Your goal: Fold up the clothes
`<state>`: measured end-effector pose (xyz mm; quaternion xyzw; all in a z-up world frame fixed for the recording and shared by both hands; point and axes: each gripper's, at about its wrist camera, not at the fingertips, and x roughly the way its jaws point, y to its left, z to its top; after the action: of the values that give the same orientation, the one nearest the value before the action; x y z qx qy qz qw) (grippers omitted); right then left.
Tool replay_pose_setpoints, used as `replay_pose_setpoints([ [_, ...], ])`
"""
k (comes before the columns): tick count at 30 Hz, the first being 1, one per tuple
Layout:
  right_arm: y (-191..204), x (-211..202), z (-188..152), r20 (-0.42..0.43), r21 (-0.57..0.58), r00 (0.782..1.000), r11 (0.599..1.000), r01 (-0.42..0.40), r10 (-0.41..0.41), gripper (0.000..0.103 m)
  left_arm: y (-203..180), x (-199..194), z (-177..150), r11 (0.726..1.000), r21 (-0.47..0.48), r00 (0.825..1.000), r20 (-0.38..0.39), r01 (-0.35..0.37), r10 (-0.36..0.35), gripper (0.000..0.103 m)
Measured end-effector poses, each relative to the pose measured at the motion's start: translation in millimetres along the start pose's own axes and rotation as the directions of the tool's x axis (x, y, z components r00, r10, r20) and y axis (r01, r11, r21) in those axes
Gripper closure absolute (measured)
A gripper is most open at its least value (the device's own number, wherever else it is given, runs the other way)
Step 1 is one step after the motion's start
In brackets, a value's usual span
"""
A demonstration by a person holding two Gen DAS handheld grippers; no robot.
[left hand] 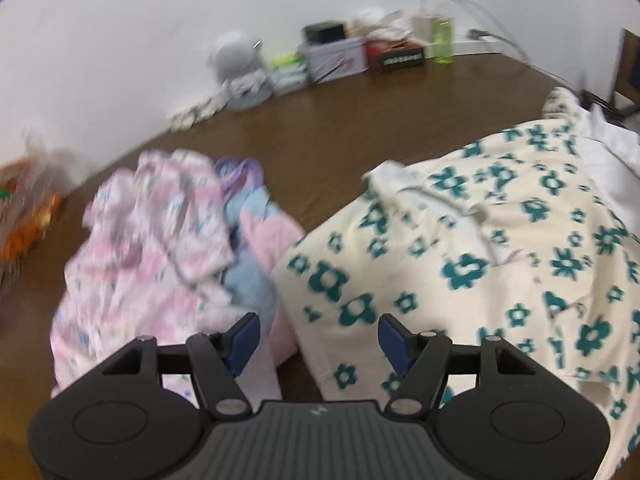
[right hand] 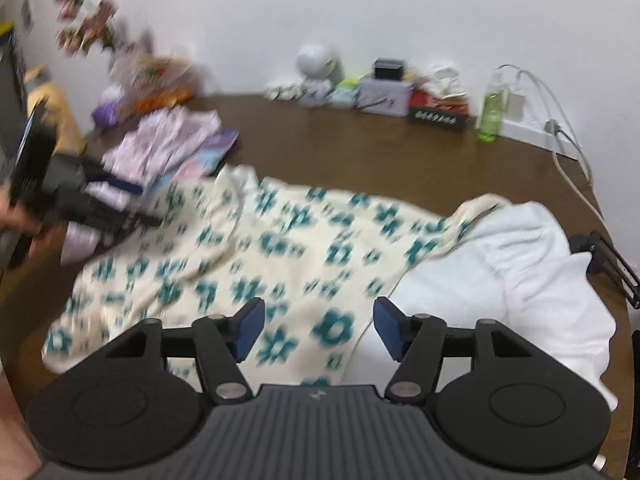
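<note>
On brown table [right hand: 360, 160]: one floral garment [right hand: 280, 240], one white garment [right hand: 520, 280], two gaping tools.

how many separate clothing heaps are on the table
3. The cream garment with teal flowers lies spread in the middle, the white garment lies at its right end, and a pink and blue pile sits left. More may be hidden underneath.
</note>
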<state>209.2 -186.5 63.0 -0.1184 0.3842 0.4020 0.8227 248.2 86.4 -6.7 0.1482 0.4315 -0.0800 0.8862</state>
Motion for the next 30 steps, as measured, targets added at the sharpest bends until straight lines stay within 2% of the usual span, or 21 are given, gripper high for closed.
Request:
replay_pose_setpoints([
  [4, 9, 7, -19, -0.035, -0.005, 0.999, 0.999, 0.034, -0.034, 0.040, 14, 12, -6, 0.993, -0.103, 0.999, 0.009, 0.053, -0.052, 0.040],
  [5, 6, 8, -24, -0.039, 0.006, 0.998, 0.999, 0.041, -0.041, 0.040, 18, 14, -5, 0.990, -0.127, 0.998, 0.017, 0.068, -0.067, 0.046],
  [7, 1, 10, -33, -0.046, 0.024, 0.997, 0.998, 0.060, -0.059, 0.040, 21, 15, -3, 0.987, -0.148, 0.997, 0.036, 0.068, -0.064, 0.080],
  [8, -2, 11, -37, -0.049, 0.034, 0.996, 0.997, 0.070, -0.068, 0.040, 25, 14, -1, 0.981, -0.169, 0.995, 0.046, 0.096, -0.089, 0.098],
  [9, -6, 12, -41, -0.054, 0.046, 0.996, 0.996, 0.077, -0.074, 0.040, 29, 13, 1, 0.970, -0.209, 0.992, 0.052, 0.125, -0.116, 0.099],
  [13, -17, 16, -56, -0.068, 0.089, 0.995, 0.993, 0.079, -0.073, 0.040, 41, -2, 12, 0.949, -0.285, 0.986, 0.125, 0.138, -0.105, 0.099],
  [16, -16, 17, -65, -0.060, 0.069, 0.995, 0.994, 0.088, -0.084, 0.040, 57, -7, 20, 0.920, -0.363, 0.983, 0.158, 0.147, -0.095, 0.099],
  [18, -13, 17, -69, -0.052, 0.046, 0.994, 0.994, 0.099, -0.097, 0.038, 65, -3, 24, 0.910, -0.399, 0.986, 0.154, 0.113, -0.055, 0.099],
  [20, -11, 16, -72, -0.040, 0.034, 0.994, 0.994, 0.105, -0.104, 0.036, 68, 4, 24, 0.912, -0.405, 0.992, 0.128, 0.065, -0.014, 0.099],
  [22, -10, 16, -75, -0.030, 0.028, 0.994, 0.994, 0.108, -0.107, 0.035, 70, 12, 19, 0.909, -0.413, 0.995, 0.100, 0.053, -0.013, 0.098],
  [25, -11, 14, -74, -0.027, 0.033, 0.994, 0.994, 0.102, -0.101, 0.034, 69, 9, 11, 0.909, -0.415, 0.996, 0.089, 0.040, -0.003, 0.088],
  [26, -12, 13, -74, -0.026, 0.041, 0.995, 0.994, 0.099, -0.098, 0.033, 68, 3, 8, 0.909, -0.416, 0.995, 0.096, 0.035, 0.006, 0.081],
  [27, -14, 11, -73, -0.020, 0.050, 0.995, 0.994, 0.096, -0.095, 0.033, 65, -6, 7, 0.918, -0.396, 0.993, 0.118, 0.019, 0.030, 0.071],
  [29, -15, 2, -70, 0.014, 0.059, 0.995, 0.994, 0.096, -0.097, 0.033, 57, -24, 6, 0.935, -0.355, 0.984, 0.163, -0.013, 0.076, 0.056],
  [30, -14, -3, -68, 0.034, 0.056, 0.994, 0.994, 0.097, -0.099, 0.033, 49, -34, 5, 0.952, -0.306, 0.978, 0.190, -0.020, 0.082, 0.055],
])
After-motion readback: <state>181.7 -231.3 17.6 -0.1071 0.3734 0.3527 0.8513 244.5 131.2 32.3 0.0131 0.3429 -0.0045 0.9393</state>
